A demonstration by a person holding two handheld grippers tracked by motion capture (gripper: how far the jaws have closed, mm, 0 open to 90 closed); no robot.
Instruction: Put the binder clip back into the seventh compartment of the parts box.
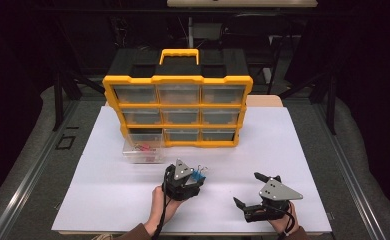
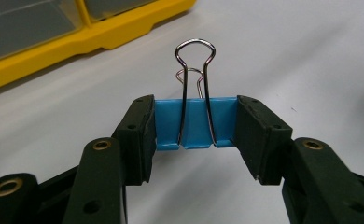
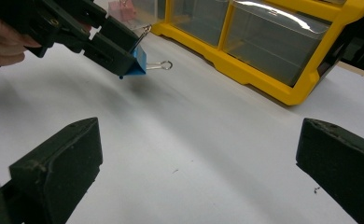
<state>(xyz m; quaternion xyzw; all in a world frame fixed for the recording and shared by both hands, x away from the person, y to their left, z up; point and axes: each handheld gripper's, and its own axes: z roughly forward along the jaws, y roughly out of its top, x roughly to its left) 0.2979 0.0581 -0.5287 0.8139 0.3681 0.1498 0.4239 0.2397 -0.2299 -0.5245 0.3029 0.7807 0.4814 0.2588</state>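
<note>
A blue binder clip (image 2: 196,122) with silver wire handles sits squeezed between both pads of my left gripper (image 2: 195,135), held clear above the white sheet. From above, that clip (image 1: 199,175) shows at the tip of the left gripper (image 1: 195,179), in front of the organizer. The right gripper view shows the same clip (image 3: 139,60) hanging off the table in the other hand's jaws. My right gripper (image 1: 248,191) rests low at the front right, jaws wide apart and nothing between them (image 3: 196,156).
A yellow drawer organizer (image 1: 178,107) with a black top and clear drawers stands at the back middle. One clear drawer (image 1: 144,151) is pulled out onto the white sheet (image 1: 108,200), with pink clips inside. The table edge runs along the front.
</note>
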